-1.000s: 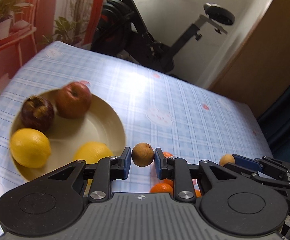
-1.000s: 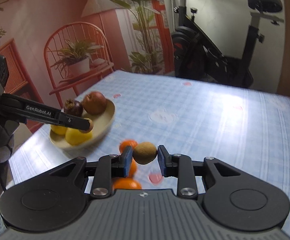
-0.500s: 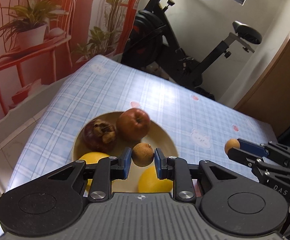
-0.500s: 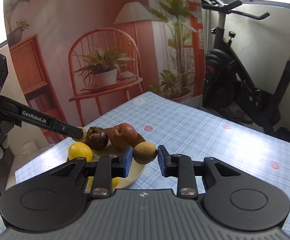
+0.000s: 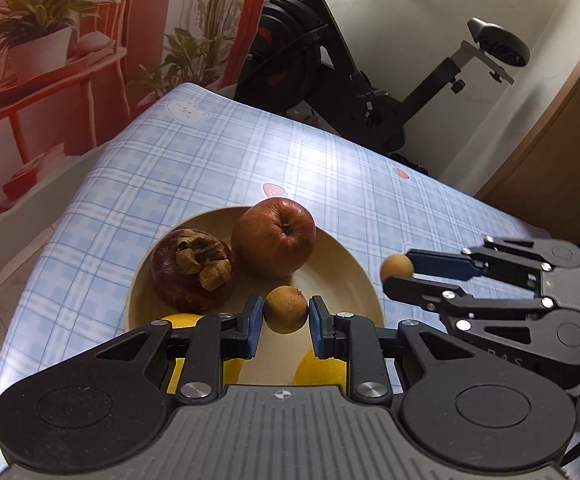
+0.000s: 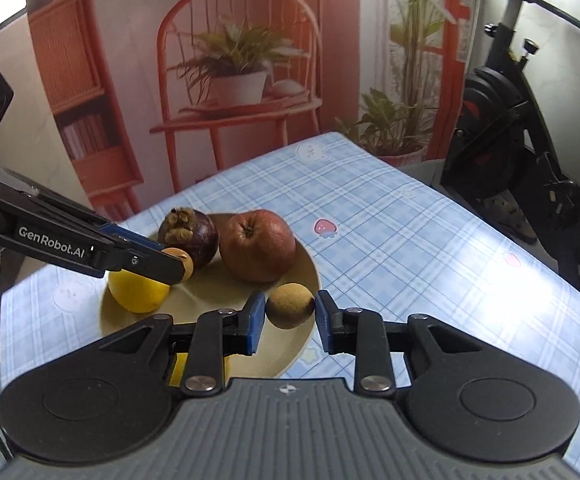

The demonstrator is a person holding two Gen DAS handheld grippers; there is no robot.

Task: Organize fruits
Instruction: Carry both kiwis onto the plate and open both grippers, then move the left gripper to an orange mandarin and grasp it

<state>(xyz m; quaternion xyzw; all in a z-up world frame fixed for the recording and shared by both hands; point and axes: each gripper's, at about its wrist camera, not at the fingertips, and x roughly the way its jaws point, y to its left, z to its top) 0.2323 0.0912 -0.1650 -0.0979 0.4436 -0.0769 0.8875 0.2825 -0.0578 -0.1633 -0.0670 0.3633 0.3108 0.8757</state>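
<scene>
1. The left gripper [image 5: 286,326] is squeezed shut on a small round brown fruit [image 5: 286,309] with rough skin. The fruit sits between the two blue pads, up in the air over the near part of the round cream bowl [image 5: 353,280].
2. The right gripper [image 6: 290,322] is also squeezed shut on a second small brown fruit [image 6: 290,306]. It hangs over the bowl's right rim, close to the edge.
3. In the bowl there is a big red apple [image 5: 274,236], a dark purple mangosteen with a dry brown cap [image 5: 192,270] and two yellow lemons [image 6: 138,290]. The apple and the mangosteen look like they touch. One lemon is partly hidden under the left gripper.
4. The bowl stands near the corner of a table with a blue checked cloth [image 5: 218,160].
5. I think the next step is to let the two little fruits go into the bowl.
6. What could go wrong:
   - The right fruit is near the rim. If let go there, it may hit the edge and roll off onto the cloth.
   - Round fruit dropped from up high may bounce off the apple or a lemon and jump out.
   - The two grippers are near each other over the same bowl, so they could bump.
   - A push on the bowl could slide it toward the table edge.
</scene>
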